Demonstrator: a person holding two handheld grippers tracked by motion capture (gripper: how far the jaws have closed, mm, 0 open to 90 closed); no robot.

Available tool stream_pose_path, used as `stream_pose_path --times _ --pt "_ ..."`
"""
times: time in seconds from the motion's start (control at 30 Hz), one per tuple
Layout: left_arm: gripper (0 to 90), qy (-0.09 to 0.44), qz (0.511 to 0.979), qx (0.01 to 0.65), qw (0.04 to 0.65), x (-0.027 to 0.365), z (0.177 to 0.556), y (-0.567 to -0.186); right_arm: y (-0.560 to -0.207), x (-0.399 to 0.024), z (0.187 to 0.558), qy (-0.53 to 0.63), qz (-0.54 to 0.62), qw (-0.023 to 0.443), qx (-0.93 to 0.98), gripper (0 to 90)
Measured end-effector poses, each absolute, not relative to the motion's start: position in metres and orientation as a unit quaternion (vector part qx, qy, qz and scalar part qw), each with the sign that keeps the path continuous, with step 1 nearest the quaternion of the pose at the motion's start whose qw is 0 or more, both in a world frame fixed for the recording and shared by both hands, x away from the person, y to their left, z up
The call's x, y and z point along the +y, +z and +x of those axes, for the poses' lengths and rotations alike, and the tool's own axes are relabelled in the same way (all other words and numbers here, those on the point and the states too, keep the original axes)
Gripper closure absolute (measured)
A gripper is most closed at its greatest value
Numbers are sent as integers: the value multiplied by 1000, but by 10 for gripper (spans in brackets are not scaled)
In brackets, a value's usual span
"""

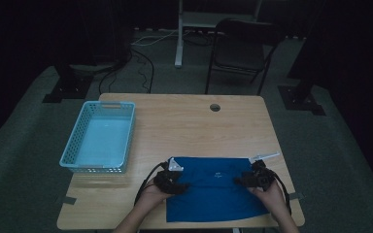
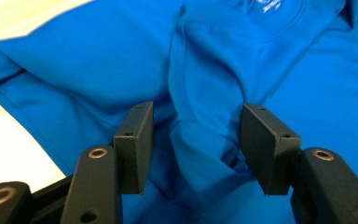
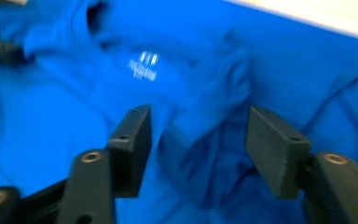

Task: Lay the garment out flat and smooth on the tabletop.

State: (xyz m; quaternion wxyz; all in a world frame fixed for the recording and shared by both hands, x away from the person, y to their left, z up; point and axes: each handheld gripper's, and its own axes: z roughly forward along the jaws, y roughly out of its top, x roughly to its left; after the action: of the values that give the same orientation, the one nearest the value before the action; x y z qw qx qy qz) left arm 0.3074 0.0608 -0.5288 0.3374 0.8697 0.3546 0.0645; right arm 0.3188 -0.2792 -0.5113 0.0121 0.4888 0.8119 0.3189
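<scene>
Two grippers, the left gripper and the right gripper, stand with jaws parted astride raised folds of the blue fabric T-shirt lying at the near edge of the wooden table. Neither pad presses the cloth. The step appears to be folding; the next move calls for closing both jaws on the ridges before lifting.

Right claw parted, raised fold of blue shirt between

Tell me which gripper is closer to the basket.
The left gripper, at the shirt's left edge; the basket lies left of it. The right gripper is on the far side.
</scene>
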Motion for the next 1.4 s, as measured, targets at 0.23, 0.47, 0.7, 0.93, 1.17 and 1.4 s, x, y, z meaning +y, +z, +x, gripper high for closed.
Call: stream_pose_path --times 0.23,0.47,0.7,0.93,1.17,1.4 --pt "752 106 877 336 327 63 296 -530 -520 -277 301 293 448 57 843 791" --pt "753 139 880 317 324 72 271 -532 -523 -274 274 294 423 83 853 806" --pt "788 116 895 290 318 79 244 -530 -522 -270 247 287 401 75 867 806" --pt "807 104 910 255 311 81 217 -528 -520 -267 228 275 390 53 877 810" --pt "844 115 901 261 327 80 227 -514 -501 -255 243 234 371 60 897 831" --pt "845 207 851 320 362 80 296 -474 -444 -253 320 295 407 102 858 839"
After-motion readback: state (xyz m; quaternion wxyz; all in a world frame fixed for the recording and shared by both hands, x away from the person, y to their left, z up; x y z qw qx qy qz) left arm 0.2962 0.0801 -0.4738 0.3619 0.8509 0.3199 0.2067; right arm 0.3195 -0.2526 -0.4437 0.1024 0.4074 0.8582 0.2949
